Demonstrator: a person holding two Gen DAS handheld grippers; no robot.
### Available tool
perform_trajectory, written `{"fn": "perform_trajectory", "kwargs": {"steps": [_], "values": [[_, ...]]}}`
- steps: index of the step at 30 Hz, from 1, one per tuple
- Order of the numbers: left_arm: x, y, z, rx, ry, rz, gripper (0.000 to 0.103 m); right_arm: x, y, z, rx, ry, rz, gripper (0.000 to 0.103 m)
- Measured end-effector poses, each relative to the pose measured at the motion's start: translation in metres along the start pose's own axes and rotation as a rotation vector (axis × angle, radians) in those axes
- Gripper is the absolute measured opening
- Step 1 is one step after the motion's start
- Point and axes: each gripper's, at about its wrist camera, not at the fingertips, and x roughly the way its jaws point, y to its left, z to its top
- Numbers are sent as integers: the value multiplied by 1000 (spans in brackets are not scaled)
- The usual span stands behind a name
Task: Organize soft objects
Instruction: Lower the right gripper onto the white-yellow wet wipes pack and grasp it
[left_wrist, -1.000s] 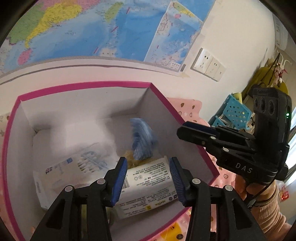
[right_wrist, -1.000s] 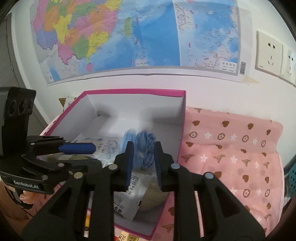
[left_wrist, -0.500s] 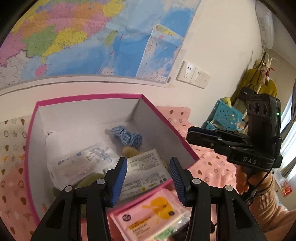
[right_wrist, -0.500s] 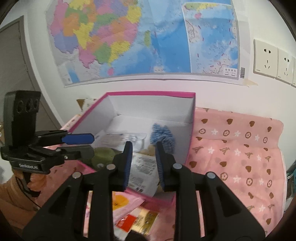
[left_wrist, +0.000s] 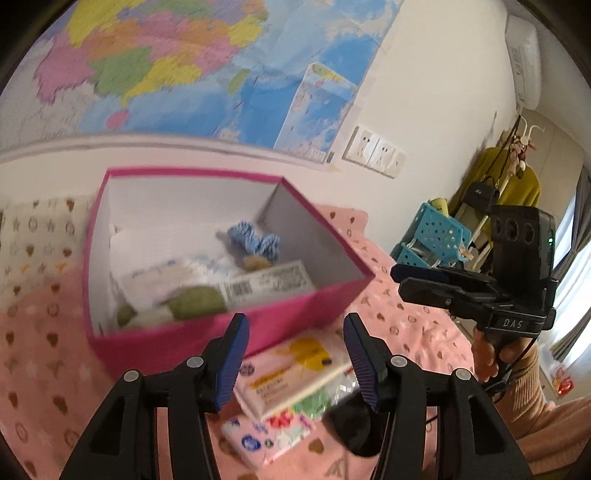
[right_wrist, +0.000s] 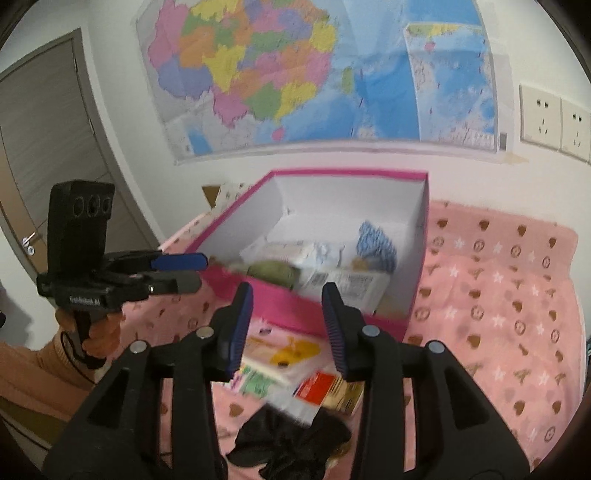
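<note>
Soft items: some in box, some loose in front.

Pink box (right_wrist: 306, 310), open top, white inside, sits on pink cloth. Inside: blue-white scrunchie (right_wrist: 376, 242) by far right wall, white printed packs (left_wrist: 266, 284) w/ barcode, green soft lump (left_wrist: 195, 301) near front wall. Just outside front wall: pink-yellow tissue pack (left_wrist: 295, 369) lying flat on other small packets; black fabric piece (right_wrist: 291, 443) crumpled nearest.

The packets (left_wrist: 177, 284) inside the pink box (left_wrist: 229, 332) are blurred; their print cannot be read.
</note>
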Motion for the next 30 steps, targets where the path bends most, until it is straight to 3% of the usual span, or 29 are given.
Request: {"fn": "perform_trajectory", "kwargs": {"steps": [14,24,30], "values": [[37,33,-44,-137,168,-10,54,42,-11,-67,209,206,80,47],[57,42,-48,-159,232,-36,54,64,-29,-67,332,200,101,47],[70,47,-47,-174,278,-94,58,72,-38,-65,375,191,108,47]]}}
